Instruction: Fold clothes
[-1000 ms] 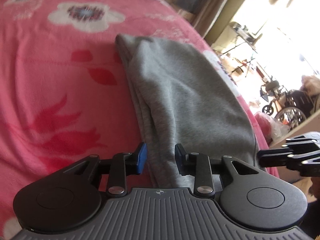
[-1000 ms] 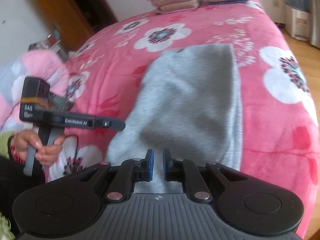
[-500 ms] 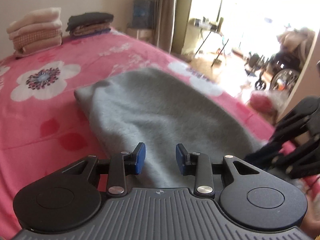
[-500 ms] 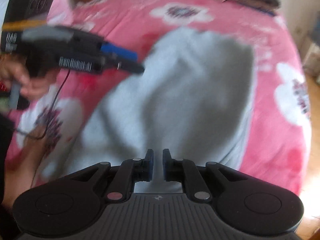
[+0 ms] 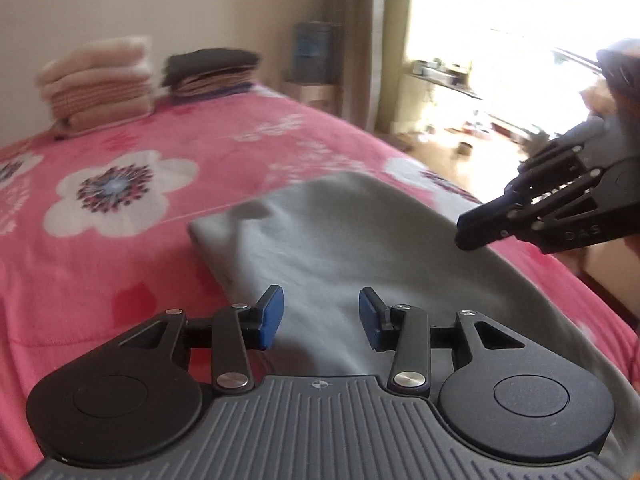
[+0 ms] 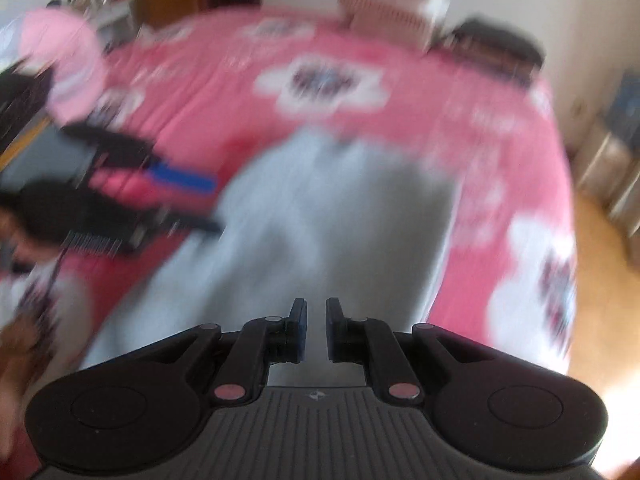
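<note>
A grey folded garment [image 5: 352, 240] lies lengthwise on the pink flowered bedspread [image 5: 120, 240]; it also shows, blurred, in the right wrist view [image 6: 332, 224]. My left gripper [image 5: 320, 316] is open and empty, held above the garment's near end. My right gripper [image 6: 316, 328] has its jaws a narrow gap apart with nothing between them, above the garment's near end. The right gripper shows in the left wrist view [image 5: 472, 228] over the garment's right edge. The left gripper shows in the right wrist view [image 6: 200, 200] at the garment's left edge.
Two stacks of folded clothes stand at the far end of the bed: a beige stack [image 5: 96, 80] and a dark stack [image 5: 212, 70]. The bed's right edge drops to a wooden floor [image 6: 600, 280]. A pink pillow [image 6: 60, 60] lies at the far left.
Both grippers have lifted and tilted up, so the far end of the bed and the wall now show. The right wrist view has become blurred with motion. The jaws kept their spacing.
</note>
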Motion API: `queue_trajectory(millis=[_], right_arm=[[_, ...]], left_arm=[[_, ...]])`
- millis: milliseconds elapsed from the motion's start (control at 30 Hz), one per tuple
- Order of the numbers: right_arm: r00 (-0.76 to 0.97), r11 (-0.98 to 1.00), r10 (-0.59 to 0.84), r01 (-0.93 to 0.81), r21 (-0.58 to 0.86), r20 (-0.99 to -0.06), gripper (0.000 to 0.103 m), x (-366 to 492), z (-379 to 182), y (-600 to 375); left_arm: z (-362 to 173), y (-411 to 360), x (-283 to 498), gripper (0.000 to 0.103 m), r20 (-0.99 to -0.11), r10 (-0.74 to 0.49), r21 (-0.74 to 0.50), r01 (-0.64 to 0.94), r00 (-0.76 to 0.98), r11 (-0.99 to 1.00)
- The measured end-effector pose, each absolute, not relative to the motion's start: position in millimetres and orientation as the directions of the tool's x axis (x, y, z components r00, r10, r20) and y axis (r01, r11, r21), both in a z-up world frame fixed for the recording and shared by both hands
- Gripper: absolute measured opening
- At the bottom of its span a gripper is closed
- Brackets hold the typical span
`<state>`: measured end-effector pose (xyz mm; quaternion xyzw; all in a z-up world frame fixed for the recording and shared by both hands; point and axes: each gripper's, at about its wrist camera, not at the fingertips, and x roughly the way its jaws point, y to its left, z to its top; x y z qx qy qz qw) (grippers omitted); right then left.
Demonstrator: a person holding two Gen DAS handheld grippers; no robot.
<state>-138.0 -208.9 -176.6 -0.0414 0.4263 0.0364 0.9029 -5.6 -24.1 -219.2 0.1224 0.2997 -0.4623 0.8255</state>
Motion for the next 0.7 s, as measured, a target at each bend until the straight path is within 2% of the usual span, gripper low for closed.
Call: queue_trajectory(millis=[100, 200, 400, 500, 633, 700], right_arm=[[0.634, 0.998, -0.015, -0.043, -0.055, -0.773, 0.010, -109, -203, -230], [0.541, 0.998, 0.004, -0.059, -0.033, -0.841, 0.008, -91, -239, -246], [0.619, 0.992, 0.117, -0.115, 0.057, -0.776, 0.010, -51, -197, -244], [0.640, 0.980, 0.183, -0.183, 0.084, -0.747, 0.010, -24, -184, -234], [0.607, 0.961, 0.234, -0.261, 0.087, -0.760, 0.010, 34, -208, -212], [0.574, 0.965, 0.238, -0.230, 0.125, -0.784, 0.009, 62, -232, -211]], left_arm=[[-247, -34, 15, 0.042, -0.695, -0.608, -0.112, 0.778, 0.383, 0.618], [-254, -28, 12, 0.043, -0.684, -0.615, -0.125, 0.767, 0.392, 0.629], [-253, -29, 5, 0.043, -0.685, -0.599, -0.100, 0.761, 0.414, 0.641], [-254, -32, -4, 0.043, -0.676, -0.579, -0.042, 0.760, 0.457, 0.649], [-256, -37, -17, 0.043, -0.656, -0.554, 0.040, 0.756, 0.513, 0.653], [-256, -37, -23, 0.043, -0.645, -0.546, 0.069, 0.752, 0.534, 0.655]])
